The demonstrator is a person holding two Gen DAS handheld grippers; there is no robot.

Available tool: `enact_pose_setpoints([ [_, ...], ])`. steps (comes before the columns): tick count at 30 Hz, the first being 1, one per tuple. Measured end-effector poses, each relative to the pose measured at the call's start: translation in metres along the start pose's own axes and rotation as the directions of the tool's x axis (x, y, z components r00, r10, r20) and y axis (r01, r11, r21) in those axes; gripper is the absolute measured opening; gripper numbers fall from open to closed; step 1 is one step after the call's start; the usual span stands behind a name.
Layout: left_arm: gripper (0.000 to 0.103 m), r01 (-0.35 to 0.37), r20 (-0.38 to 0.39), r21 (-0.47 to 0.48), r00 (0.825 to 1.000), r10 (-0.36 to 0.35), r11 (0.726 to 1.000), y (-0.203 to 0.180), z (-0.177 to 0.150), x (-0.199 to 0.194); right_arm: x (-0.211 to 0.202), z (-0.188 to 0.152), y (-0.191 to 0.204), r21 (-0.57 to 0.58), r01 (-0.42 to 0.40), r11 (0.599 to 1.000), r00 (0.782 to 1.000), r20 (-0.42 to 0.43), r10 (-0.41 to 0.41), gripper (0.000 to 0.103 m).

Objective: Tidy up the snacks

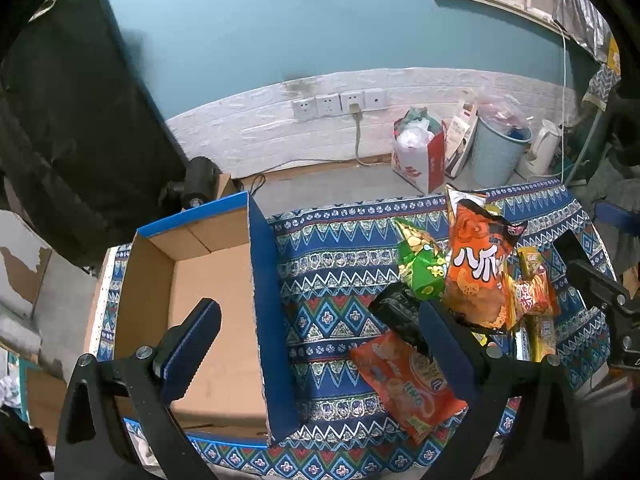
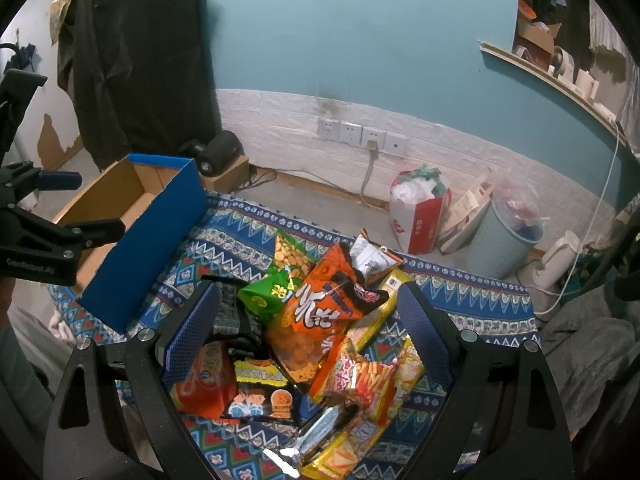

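1. Here, one cardboard box with blue outer walls stands open on the patterned cloth, at its left part; nothing can be seen inside it in either view.
2. One left gripper hangs over the box's right wall, its two blue-padded fingers spread wide with nothing between them: one is above the box floor, the other above the snacks.
3. One right gripper hovers above the snack pile, fingers likewise spread wide and pinching nothing.
4. The snacks lie in one loose heap on the cloth, to the right of the box and apart from it. About eight or nine packets can be counted in the right wrist view; the exact number is unclear where they overlap.
5. One large orange chip bag sits on top in the middle, tilted.
6. One green bag leans beside it on the box side.
7. One flat orange-red packet lies nearest the box.
8. One black packet with cartoon faces lies in front, touching the orange-red one.
9. One red-and-yellow stick-snack bag rests to the right of the big orange bag.
10. One long yellow biscuit pack lies under that bag, and one silver foil wrapper lies at the near edge.
11. On the wall behind are four white sockets; on the floor stand one red-and-white bag and one pale bin.
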State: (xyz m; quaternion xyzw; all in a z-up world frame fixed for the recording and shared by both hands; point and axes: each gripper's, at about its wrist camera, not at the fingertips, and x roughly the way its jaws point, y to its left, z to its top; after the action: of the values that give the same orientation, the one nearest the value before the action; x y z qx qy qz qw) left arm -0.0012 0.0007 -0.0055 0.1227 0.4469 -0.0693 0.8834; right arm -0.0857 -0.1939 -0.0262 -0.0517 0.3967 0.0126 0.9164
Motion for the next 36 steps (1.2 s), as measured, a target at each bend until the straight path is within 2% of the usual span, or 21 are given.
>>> enact_pose_setpoints([
  [6,0.1,0.0,-0.007,-0.026,1.0,0.0,1.0,0.005,0.0,0.003,0.0,0.0,0.001,0.0,-0.004,1.0,1.0,0.003,0.004,0.088],
  [36,0.1,0.014,-0.056,-0.031,0.998,-0.015,0.999,0.002,-0.003,0.012,0.002,-0.002,0.003,0.0,-0.015,1.0,1.0,-0.02,0.015,0.089],
])
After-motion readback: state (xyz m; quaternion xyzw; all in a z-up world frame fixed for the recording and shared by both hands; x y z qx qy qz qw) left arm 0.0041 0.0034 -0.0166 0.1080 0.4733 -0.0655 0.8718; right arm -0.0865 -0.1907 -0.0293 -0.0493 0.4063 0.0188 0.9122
